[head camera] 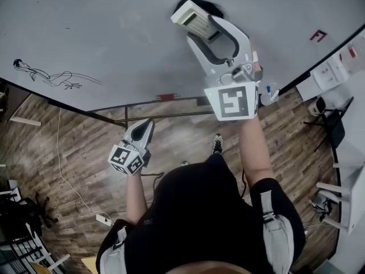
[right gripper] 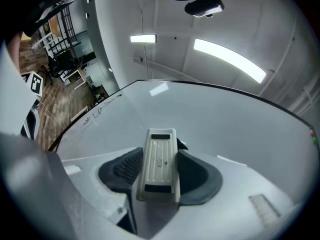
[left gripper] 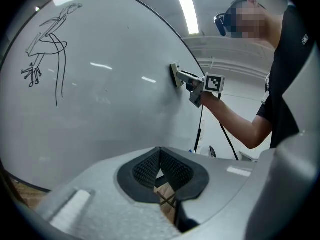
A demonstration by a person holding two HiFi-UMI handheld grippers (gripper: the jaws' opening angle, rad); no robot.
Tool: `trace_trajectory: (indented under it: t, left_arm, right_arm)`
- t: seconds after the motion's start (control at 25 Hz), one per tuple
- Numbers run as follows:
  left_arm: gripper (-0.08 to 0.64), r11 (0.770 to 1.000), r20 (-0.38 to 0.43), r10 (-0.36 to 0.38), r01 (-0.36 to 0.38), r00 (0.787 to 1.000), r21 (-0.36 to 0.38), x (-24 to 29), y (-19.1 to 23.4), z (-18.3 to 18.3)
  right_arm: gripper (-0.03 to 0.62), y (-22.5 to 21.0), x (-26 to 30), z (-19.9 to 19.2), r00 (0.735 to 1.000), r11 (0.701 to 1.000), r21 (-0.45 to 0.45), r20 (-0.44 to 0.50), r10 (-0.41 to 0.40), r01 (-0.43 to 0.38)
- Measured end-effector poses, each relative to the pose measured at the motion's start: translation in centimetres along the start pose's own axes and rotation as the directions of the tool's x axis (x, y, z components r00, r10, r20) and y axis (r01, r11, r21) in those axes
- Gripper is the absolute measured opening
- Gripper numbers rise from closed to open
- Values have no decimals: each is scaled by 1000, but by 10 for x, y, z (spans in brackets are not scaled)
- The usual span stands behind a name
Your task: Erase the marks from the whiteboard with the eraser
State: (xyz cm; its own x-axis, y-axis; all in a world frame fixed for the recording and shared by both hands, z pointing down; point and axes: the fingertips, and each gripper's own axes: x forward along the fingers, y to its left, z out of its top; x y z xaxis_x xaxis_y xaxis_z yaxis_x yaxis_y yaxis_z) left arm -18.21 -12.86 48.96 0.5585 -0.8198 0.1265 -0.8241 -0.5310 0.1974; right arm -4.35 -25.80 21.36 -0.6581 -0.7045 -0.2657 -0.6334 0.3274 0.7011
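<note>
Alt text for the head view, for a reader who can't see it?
Seen from above, the right gripper holds a white eraser against a large whiteboard, well right of a black line drawing near the board's left end. The left gripper hangs shut and empty below the board's edge, over a wood floor.

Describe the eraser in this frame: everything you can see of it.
The eraser is an off-white, plastic-looking rectangular block with a ribbed back and two dark end patches. The right gripper is clamped on its long sides, and its far face appears pressed flat against the whiteboard, far from the sketch.
</note>
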Motion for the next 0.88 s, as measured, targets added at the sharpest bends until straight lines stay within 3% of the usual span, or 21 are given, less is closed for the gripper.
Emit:
trace_trajectory:
  t: [0.6,0.88]
  left_arm:
    - [11,995,-24,-95,95,995,-6,21,-20,-8]
    - [11,991,-33,-130,130,991,-5,41,-28,-10]
  right_arm:
    - [222,-34,-49,-60,979,996,-8,-183,-86,86]
    - [222,-36,-63,-77,985,997,56,-167,-46,56]
